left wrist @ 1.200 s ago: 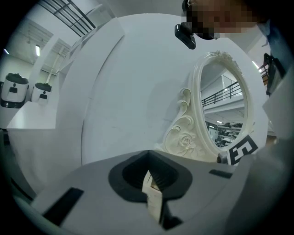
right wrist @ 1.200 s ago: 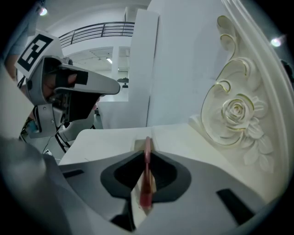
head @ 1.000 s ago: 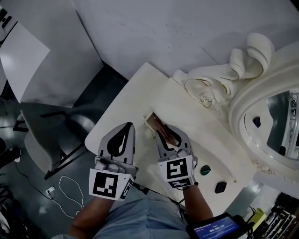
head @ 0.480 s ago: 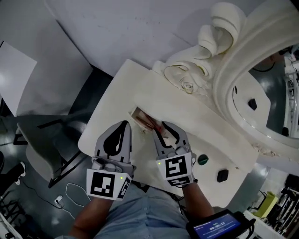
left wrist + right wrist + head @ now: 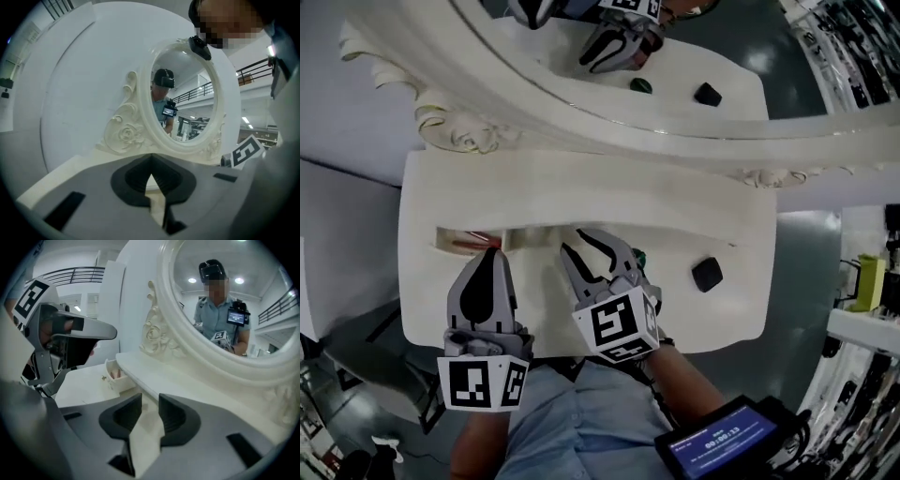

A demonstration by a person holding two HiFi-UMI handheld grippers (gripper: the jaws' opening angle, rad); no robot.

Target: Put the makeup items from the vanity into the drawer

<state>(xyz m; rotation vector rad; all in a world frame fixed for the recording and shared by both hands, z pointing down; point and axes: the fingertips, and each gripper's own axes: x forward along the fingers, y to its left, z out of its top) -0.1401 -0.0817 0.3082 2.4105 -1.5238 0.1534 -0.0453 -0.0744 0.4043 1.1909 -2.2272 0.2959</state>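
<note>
Our left claw (image 5: 490, 253) is pinched closed and empty. Our right claw (image 5: 575, 242) gapes narrowly, holding nothing. Just ahead of the left claw is the open cream drawer (image 5: 455, 242). Beside the right claw's right finger sits a small round green pot (image 5: 639, 255), and further right lies a black square compact (image 5: 707, 274) on the cream vanity top (image 5: 722, 319).

vanity (image 5: 581, 192) cream | square item (image 5: 707, 275) black | round item (image 5: 639, 256) green
</note>
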